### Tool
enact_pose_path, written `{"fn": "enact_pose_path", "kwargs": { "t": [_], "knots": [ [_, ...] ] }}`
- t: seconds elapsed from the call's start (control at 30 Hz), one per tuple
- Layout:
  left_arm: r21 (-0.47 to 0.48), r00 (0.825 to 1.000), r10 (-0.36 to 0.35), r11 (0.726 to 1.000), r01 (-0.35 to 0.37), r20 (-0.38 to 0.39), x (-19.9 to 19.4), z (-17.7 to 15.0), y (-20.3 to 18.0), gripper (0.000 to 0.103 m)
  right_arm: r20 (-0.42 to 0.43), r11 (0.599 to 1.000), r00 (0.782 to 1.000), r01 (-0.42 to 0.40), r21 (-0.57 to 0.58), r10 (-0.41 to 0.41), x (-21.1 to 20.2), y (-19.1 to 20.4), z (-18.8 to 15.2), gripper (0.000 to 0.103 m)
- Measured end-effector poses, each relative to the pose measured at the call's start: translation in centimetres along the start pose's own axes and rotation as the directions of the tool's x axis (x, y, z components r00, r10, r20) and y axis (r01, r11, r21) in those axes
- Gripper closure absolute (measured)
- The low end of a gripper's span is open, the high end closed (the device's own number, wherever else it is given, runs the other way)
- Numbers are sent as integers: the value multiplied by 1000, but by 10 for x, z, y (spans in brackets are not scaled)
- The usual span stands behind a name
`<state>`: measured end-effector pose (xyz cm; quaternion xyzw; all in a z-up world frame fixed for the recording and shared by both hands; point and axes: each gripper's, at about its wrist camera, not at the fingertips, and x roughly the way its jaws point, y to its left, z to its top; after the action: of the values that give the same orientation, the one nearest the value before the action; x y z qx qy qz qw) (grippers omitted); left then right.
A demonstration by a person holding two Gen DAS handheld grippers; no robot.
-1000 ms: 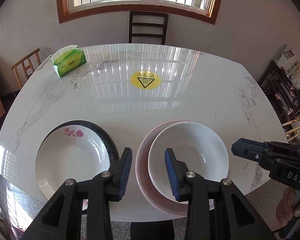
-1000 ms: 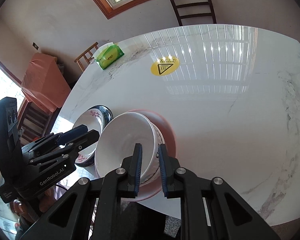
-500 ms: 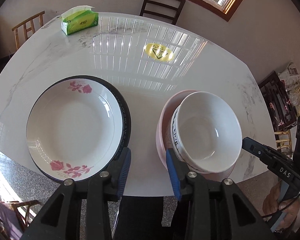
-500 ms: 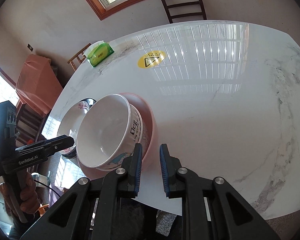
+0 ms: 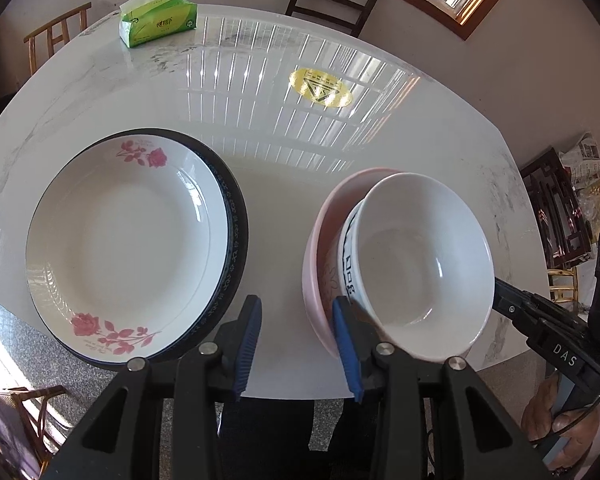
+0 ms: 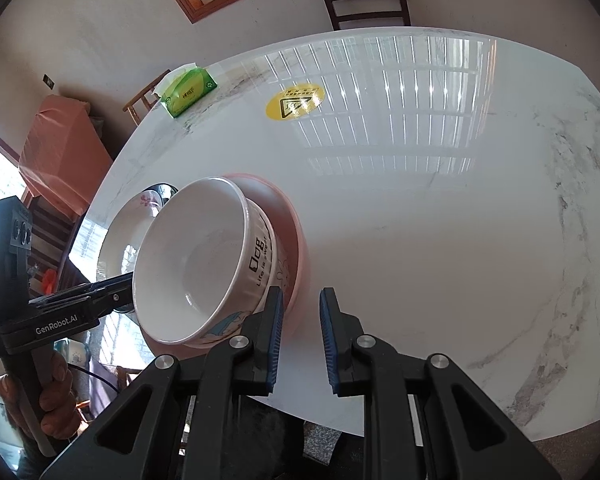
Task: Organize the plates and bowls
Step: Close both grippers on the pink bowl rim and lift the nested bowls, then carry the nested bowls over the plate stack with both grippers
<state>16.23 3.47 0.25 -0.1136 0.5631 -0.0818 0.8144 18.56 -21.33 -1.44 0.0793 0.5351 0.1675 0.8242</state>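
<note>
Since a moment ago my right gripper (image 6: 300,336) has parted its jaws; my left gripper (image 5: 298,344) stays apart, empty. White bowl (image 5: 420,264) sits tilted inside pink bowl (image 5: 320,248); at 9 o'clock, floral plate (image 5: 128,248) rests on dark-rimmed plate (image 5: 236,216)

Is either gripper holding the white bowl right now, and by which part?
No. Both the left gripper and right gripper are open and empty; the white bowl sits tilted in the pink bowl.

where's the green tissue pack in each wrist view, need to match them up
Left wrist: green tissue pack at upper left, on the table's far edge.
Right wrist: also upper left, on the far edge.
Shared landmark: yellow warning sticker, right of the pack in both.
</note>
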Motion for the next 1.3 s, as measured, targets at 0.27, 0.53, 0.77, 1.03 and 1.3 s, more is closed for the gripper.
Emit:
{"fn": "enact_pose_path", "kwargs": {
  "t": [0.27,0.53,0.77,1.03,1.3],
  "knots": [
    [-44,999,36,998,-37,-24,4,1,-2,60,-46,995,995,83,-54,-85,13,10,6,85],
    [-76,995,93,992,-96,-37,15,1,-4,52,-51,994,994,96,-60,-99,20,8,5,84],
    [-168,1000,-9,986,7,-14,22,0,12,56,-45,995,996,72,-62,-75,20,6,3,90],
    [-173,992,-94,979,106,78,22,-9,4,90,-16,1000,1000,17,-15,-17,16,-4,1,90],
    [-166,992,-70,982,86,103,21,-12,7,91,-6,1000,1000,-25,13,25,13,-6,-2,90]
  ]
}}
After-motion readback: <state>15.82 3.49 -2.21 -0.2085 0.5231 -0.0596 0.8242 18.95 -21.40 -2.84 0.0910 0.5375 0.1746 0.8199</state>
